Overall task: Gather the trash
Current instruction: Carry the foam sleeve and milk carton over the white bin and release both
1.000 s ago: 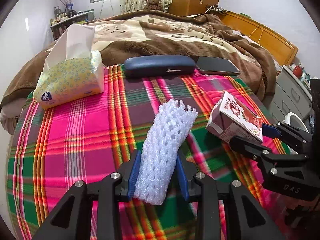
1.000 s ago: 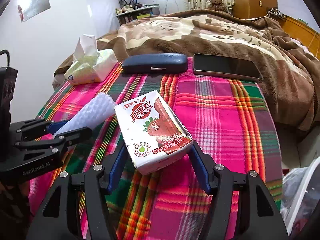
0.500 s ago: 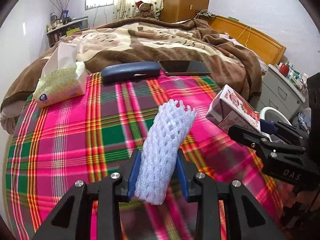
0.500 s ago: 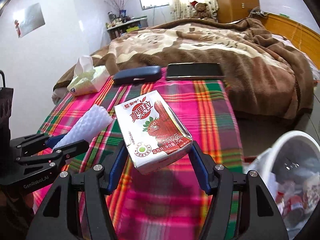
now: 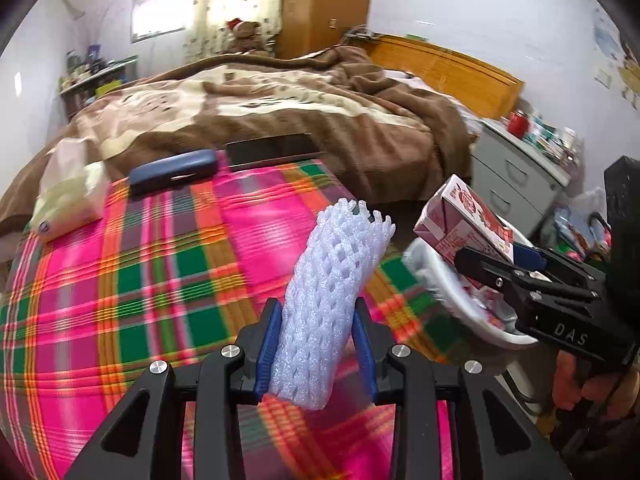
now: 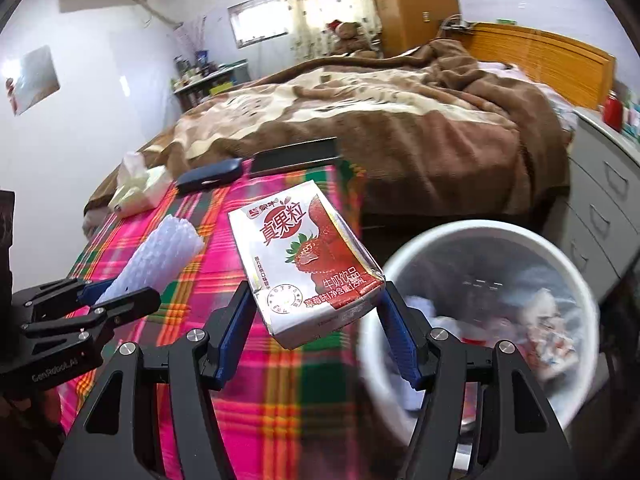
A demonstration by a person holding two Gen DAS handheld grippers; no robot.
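Note:
My left gripper [image 5: 316,344] is shut on a white foam fruit net [image 5: 332,300], held above the plaid blanket [image 5: 140,280]. It also shows in the right wrist view [image 6: 160,256]. My right gripper [image 6: 316,332] is shut on a strawberry milk carton [image 6: 304,256], held in the air at the blanket's right edge, next to a white trash bin [image 6: 480,236] with trash inside. In the left wrist view the carton [image 5: 464,220] hangs over the bin's rim [image 5: 440,292].
A tissue pack [image 5: 68,196], a dark blue glasses case [image 5: 172,172] and a phone [image 5: 276,150] lie at the blanket's far edge. Behind is a bed with a brown blanket [image 5: 280,100]. A grey drawer unit [image 6: 600,184] stands to the right.
Both grippers have moved right and back with their loads. The trash bin has come closer and larger in the right wrist view, and into sight under the carton in the left wrist view.

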